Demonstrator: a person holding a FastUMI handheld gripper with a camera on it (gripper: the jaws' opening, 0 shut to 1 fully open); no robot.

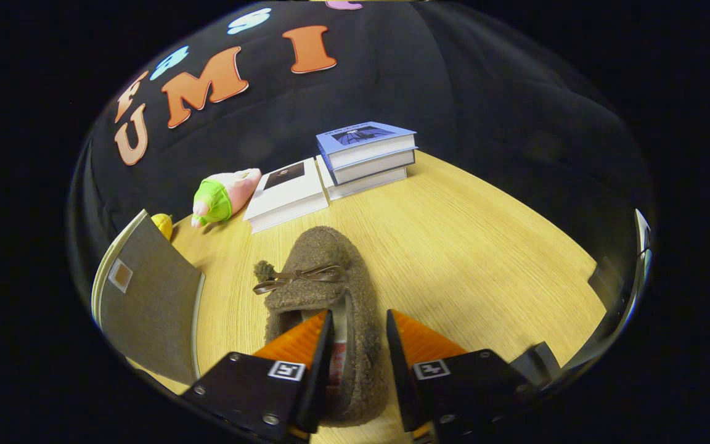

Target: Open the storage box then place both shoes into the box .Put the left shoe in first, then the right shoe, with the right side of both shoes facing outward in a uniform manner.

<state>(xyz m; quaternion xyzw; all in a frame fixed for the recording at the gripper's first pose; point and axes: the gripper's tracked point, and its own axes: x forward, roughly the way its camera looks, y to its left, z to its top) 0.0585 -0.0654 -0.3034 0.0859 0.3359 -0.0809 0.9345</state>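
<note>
Your gripper (358,345) straddles the right wall of the fuzzy slipper (324,290), fingers seemingly pinching it. The slipper sits right of the open storage box lid (145,302); next, lift and carry it boxward.

- Gripper (358,336): two wedge-shaped fingers (296,339), ribbed on their outer faces, tapering toward the tips.
- Each finger sits on a flat black block at its base.
- Square black-and-white marker tag (286,370) on the near top corner of each block.
- Small round silver screws at block corners.
- Thin flat plates line the inner faces of both fingers.
</note>
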